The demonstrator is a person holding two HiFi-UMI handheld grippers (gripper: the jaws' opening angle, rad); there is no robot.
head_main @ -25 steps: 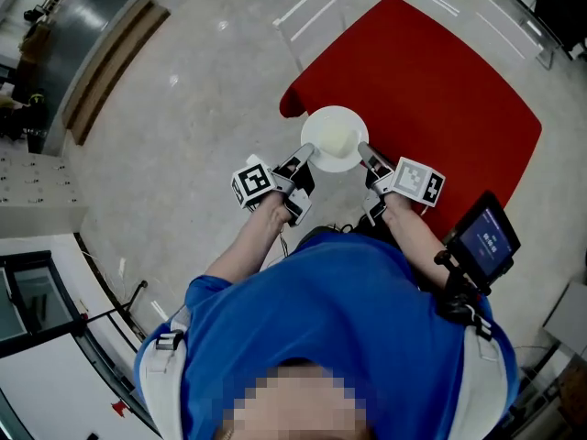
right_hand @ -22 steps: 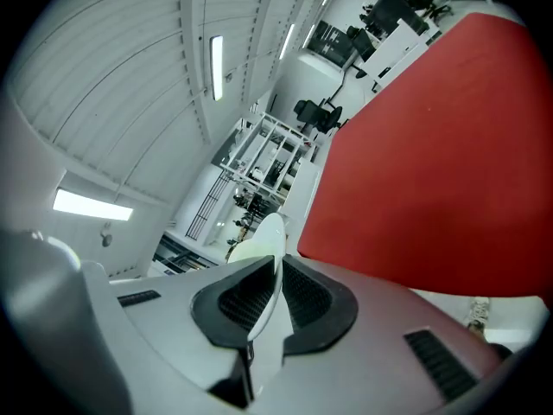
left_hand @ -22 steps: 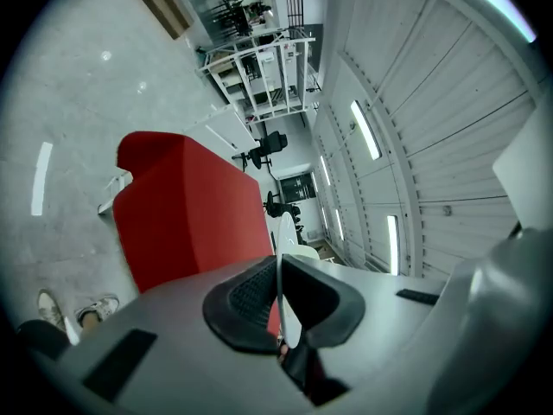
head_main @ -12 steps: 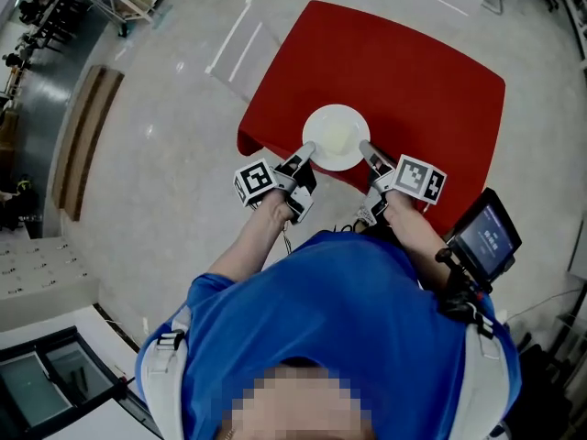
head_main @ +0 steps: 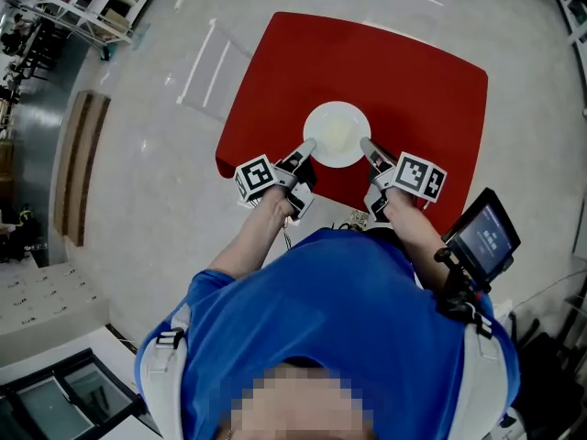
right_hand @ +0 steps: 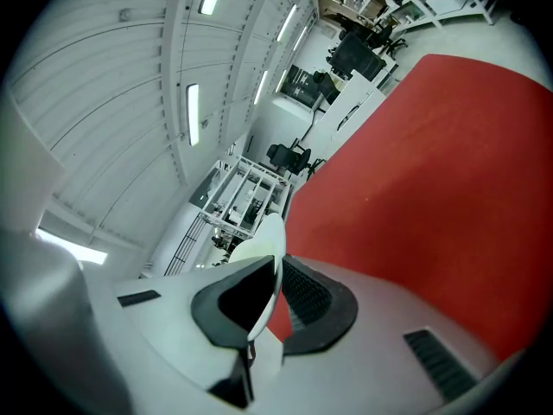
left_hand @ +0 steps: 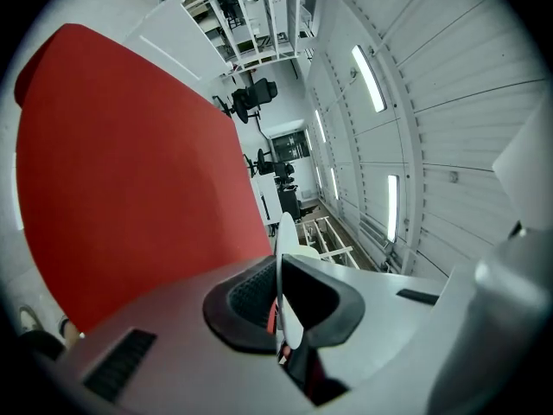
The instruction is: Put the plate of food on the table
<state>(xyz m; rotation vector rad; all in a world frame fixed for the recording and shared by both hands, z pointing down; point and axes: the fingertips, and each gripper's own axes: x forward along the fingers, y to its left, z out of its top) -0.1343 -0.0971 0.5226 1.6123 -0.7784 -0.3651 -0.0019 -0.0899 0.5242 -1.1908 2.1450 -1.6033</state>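
Head view, nearest: a person in a blue shirt [head_main: 339, 328] fills the lower half of the frame, with both forearms reaching toward the upper middle.
Device: a small dark device [head_main: 483, 236] with a lit screen sits at the lower right, beside the person's right arm.
Left gripper: the left gripper [head_main: 307, 147] is clenched on the plate's lower left rim, with its marker cube just behind it.
Right gripper: the right gripper [head_main: 365, 144] is clamped on the plate's lower right rim in the same way.
Left gripper view: the thin white rim runs edge-on between the dark pads [left_hand: 246, 292], which press on it from both sides.
Right gripper view: the rim is likewise pinched between the pads [right_hand: 307, 296].
Plate: the white plate [head_main: 337, 122] is held between the two grippers, over the near part of the table. No view shows whether it touches the cloth.
Food: pale yellowish food [head_main: 337, 138] lies in the plate's middle.
Table: the red table [head_main: 413, 71] spreads across the upper middle and right.
Floor: pale grey floor [head_main: 156, 154] surrounds the table, with racks [head_main: 73, 7] at the upper left corner.
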